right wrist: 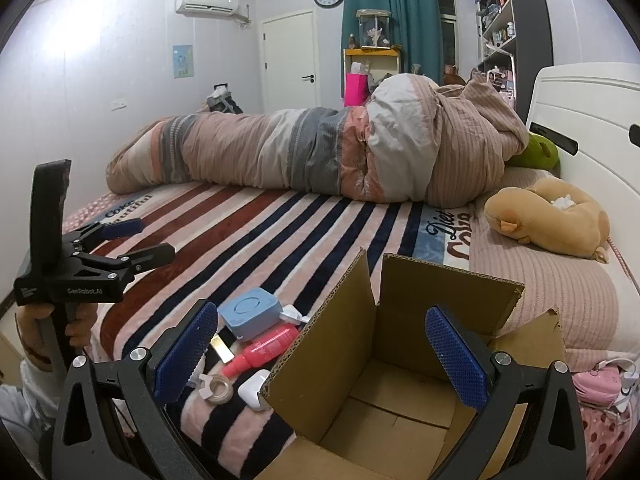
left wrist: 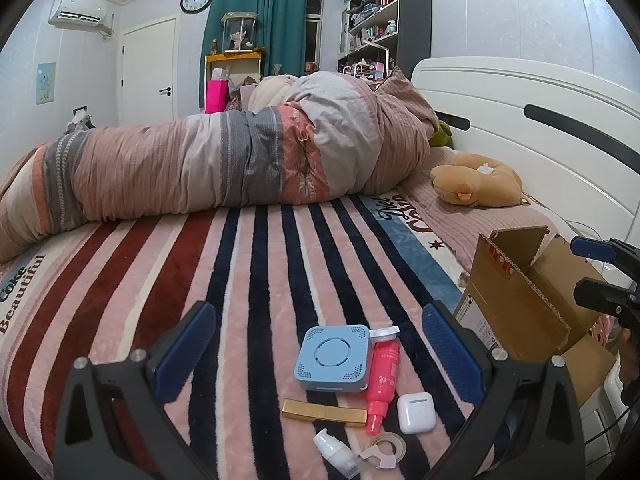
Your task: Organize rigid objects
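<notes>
Small rigid objects lie on the striped blanket: a blue square box (left wrist: 333, 357), a pink spray bottle (left wrist: 382, 380), a gold bar (left wrist: 324, 412), a white earbud case (left wrist: 416, 413), a white pump bottle (left wrist: 335, 453) and a tape roll (left wrist: 385, 449). My left gripper (left wrist: 318, 356) is open above and around them, touching none. An open, empty cardboard box (right wrist: 384, 396) stands to their right. My right gripper (right wrist: 322, 354) is open and empty over the box's left wall. The blue box (right wrist: 251, 313), pink bottle (right wrist: 262, 351) and earbud case (right wrist: 253, 391) also show in the right wrist view.
A rolled duvet (left wrist: 224, 164) lies across the far side of the bed. A tan plush toy (left wrist: 478, 182) sits by the white headboard (left wrist: 540, 128). The left gripper (right wrist: 136, 242) shows at the left of the right wrist view. Pink items (right wrist: 596, 384) lie right of the box.
</notes>
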`<action>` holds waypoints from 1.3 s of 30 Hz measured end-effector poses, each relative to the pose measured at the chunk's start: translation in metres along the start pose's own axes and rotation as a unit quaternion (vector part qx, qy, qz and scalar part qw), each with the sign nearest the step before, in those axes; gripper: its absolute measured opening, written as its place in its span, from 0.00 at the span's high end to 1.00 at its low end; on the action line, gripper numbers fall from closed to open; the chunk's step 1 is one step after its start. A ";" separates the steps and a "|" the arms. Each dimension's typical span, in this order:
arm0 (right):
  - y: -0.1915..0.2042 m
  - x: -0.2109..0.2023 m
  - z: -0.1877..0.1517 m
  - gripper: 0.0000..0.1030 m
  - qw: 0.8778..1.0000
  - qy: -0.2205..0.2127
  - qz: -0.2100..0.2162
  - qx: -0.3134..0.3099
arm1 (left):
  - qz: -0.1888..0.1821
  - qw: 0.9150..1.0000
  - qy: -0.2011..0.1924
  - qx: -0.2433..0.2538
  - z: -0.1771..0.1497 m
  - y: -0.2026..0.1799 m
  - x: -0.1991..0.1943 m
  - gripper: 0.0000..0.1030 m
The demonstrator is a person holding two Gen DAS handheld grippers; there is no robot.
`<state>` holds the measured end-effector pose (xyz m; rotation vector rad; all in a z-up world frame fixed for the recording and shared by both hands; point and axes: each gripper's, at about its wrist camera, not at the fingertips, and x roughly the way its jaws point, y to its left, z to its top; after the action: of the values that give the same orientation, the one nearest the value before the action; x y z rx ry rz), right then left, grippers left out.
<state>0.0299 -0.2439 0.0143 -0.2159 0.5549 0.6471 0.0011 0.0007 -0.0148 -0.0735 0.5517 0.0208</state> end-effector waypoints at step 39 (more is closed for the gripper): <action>0.099 0.086 0.024 0.14 0.991 0.103 0.072 -0.053 | 0.008 1.000 0.007 -0.018 -0.028 0.092 -0.012 0.00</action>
<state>0.0351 -0.1143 -0.0154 -0.3483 0.7402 0.8011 -0.0271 0.0908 -0.0382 -0.1046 0.5665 0.0449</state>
